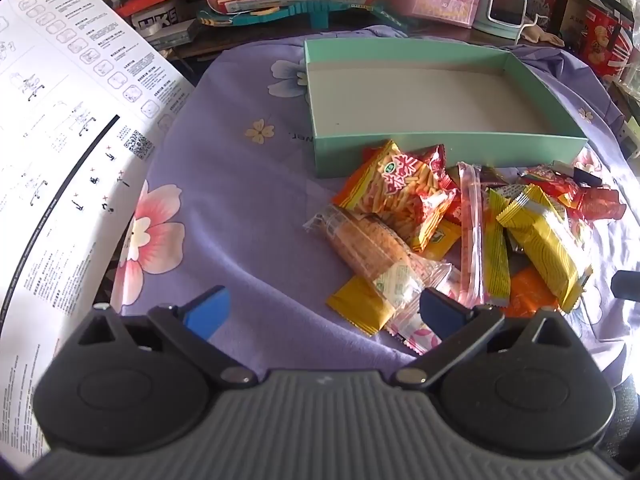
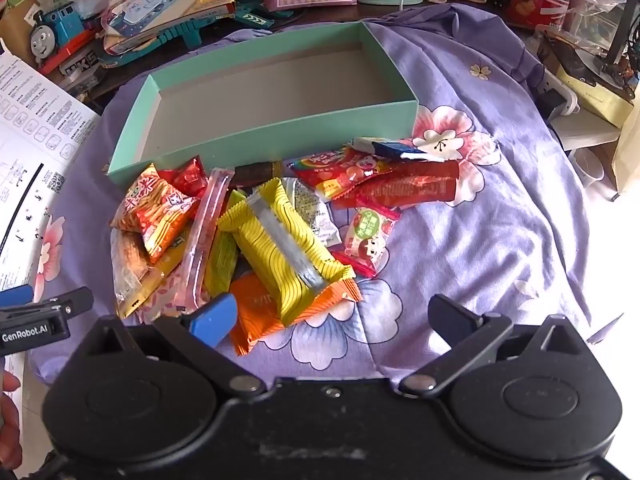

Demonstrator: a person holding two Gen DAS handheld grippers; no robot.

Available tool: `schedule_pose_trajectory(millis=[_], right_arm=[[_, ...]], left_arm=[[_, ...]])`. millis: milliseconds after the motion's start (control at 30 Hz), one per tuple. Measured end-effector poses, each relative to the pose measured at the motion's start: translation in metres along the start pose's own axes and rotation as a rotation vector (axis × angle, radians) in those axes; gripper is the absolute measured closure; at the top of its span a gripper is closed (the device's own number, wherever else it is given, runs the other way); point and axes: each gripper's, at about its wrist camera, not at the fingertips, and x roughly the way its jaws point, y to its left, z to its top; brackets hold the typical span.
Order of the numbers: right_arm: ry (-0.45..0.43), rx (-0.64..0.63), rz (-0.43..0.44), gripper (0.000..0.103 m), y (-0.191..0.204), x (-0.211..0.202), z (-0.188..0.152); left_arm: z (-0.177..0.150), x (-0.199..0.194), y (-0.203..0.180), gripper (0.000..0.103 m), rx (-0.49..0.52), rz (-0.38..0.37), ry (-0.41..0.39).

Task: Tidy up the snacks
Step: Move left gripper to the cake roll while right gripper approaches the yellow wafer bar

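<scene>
A loose heap of small wrapped snacks is seen lying on the lilac flowered cloth, just in front of the shallow mint-green cardboard box, whose pale floor is bare. Nothing has been moved into the box yet, it is judged.

The left gripper is held above the near left edge of the heap, jaws spread wide, nothing between them. The right gripper is held over the near side of the heap, jaws likewise wide apart and empty.

On top of the heap, the plump yellow wavy-lined foil packet is best exposed. It is expected to be light and air-filled, its film slippery and crinkly, so a firm pinch across the narrow middle or on a crimped end seam is advised. The orange-and-red packet of stick crackers is judged brittle inside; a gentle squeeze at the sealed edge is preferred. The long clear pink-striped sachet is taken to be limp and likely to droop, so it is better gripped near its middle. The flat orange foil packet is pinned under the yellow one and is better left until that is lifted.
</scene>
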Motion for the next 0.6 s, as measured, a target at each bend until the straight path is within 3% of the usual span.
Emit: schedule_pose_trajectory(millis=[600], right_arm=[[0.027,0.012,-0.001,0.000,-0.0010,0.0061,-0.0029]], left_arm=[[-0.0020,0.0052,0.0004,0.000,-0.002,0.002,0.016]])
